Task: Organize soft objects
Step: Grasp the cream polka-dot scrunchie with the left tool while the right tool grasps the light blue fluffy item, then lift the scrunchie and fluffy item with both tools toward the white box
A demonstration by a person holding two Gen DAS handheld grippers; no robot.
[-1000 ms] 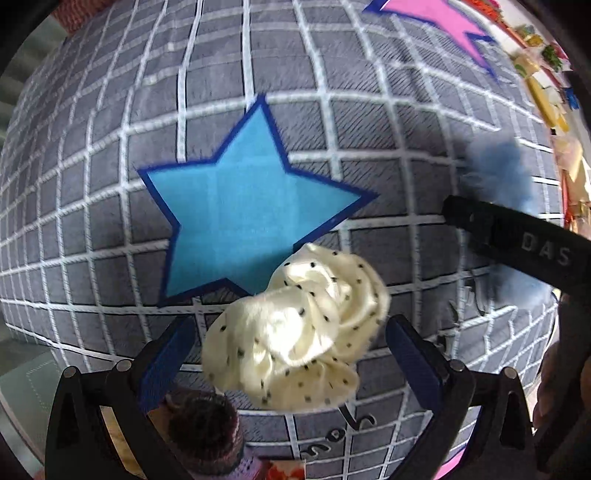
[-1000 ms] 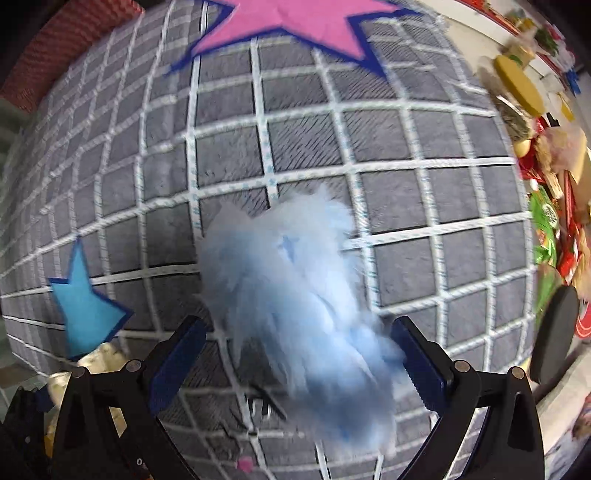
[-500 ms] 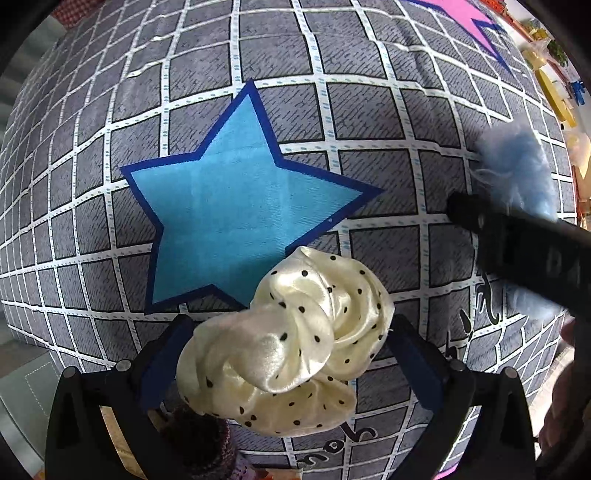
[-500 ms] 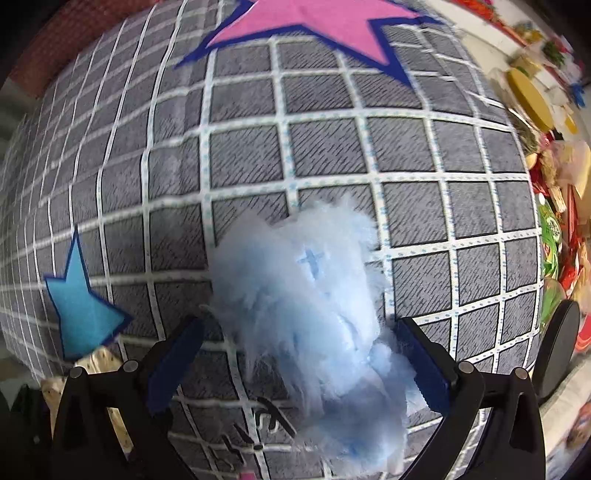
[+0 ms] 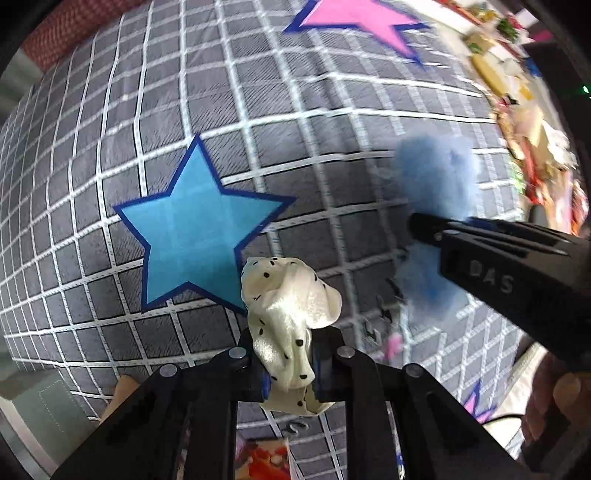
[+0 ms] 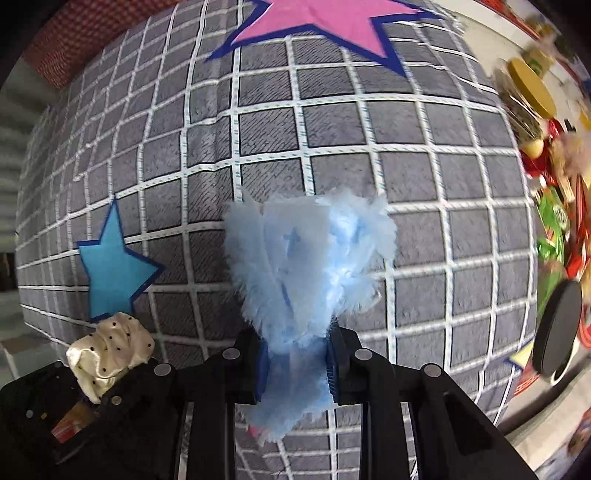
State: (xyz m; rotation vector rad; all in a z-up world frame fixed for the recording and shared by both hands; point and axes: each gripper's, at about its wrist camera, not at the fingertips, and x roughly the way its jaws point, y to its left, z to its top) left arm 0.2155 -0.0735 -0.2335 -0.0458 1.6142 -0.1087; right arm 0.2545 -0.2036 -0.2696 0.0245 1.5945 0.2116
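Where the grey grid-patterned cushion (image 5: 258,110) with its blue star (image 5: 192,229) fills both views, each claw now pinches its piece. Right gripper (image 6: 295,363) has clamped the fluffy blue scrunchie (image 6: 310,258), which sat loose between wide-spread fingers half a second back. Left gripper (image 5: 288,365) likewise has closed on the cream dotted scrunchie (image 5: 288,295), lifted off the fabric.

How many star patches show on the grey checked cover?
3 at least. A blue star lies left of the cream scrunchie; a pink star sits at the top edge; part of a small pink one shows lower right. Others may be hidden.
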